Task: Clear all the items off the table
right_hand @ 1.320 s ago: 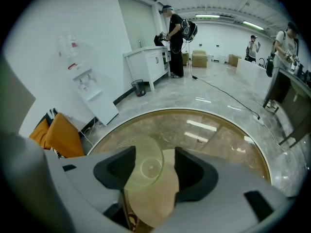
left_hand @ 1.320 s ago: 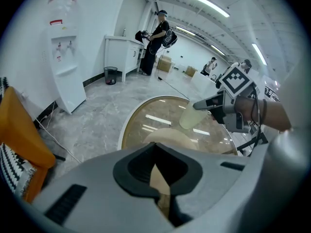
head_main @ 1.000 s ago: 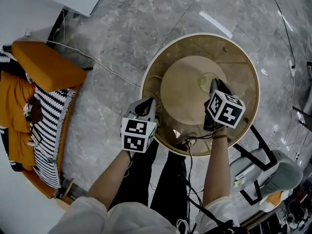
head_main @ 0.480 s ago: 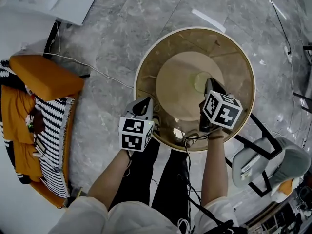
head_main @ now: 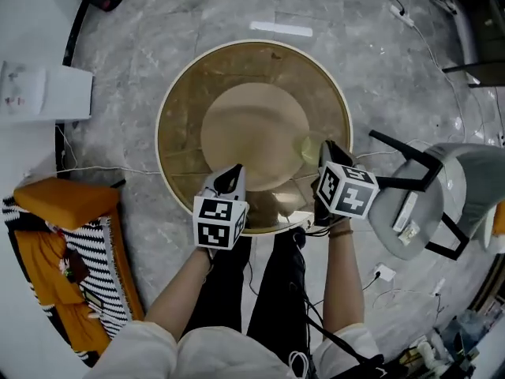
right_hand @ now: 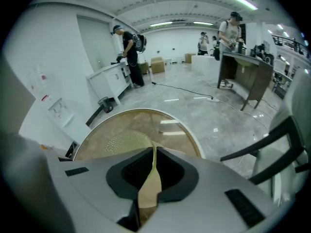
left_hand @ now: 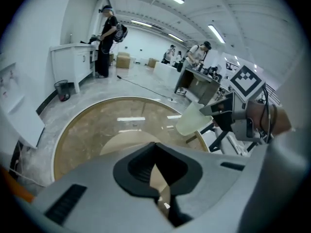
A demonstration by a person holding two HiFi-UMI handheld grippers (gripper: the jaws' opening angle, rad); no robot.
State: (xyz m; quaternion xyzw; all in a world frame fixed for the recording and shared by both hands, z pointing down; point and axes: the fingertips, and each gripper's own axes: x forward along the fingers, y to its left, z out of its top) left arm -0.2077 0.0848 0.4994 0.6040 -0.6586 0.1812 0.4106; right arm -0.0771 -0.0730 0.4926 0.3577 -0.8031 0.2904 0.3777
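A pale green see-through cup (head_main: 306, 147) hangs over the right side of the round glass table (head_main: 180, 105). My right gripper (head_main: 324, 151) is shut on the cup's rim (right_hand: 152, 165), its jaws having just closed on it. The cup's dotted wall (right_hand: 121, 142) shows to the left of the jaws. In the left gripper view the cup (left_hand: 191, 121) hangs tilted from the right gripper (left_hand: 219, 111) above the table's right edge. My left gripper (head_main: 234, 173) is over the near edge of the table, shut and empty, with its pads (left_hand: 156, 152) meeting at the tips.
Under the glass sits a round tan base (head_main: 252, 133). A grey chair (head_main: 418, 208) stands close by on the right. An orange cushion (head_main: 63, 202) and a striped cloth (head_main: 106, 287) lie at the left, with a white box (head_main: 43, 93) beyond. Cables run over the floor. People stand far off.
The right gripper has carried the cup from near the table's middle towards its right edge. The left gripper has moved from beside the table to over its near edge.
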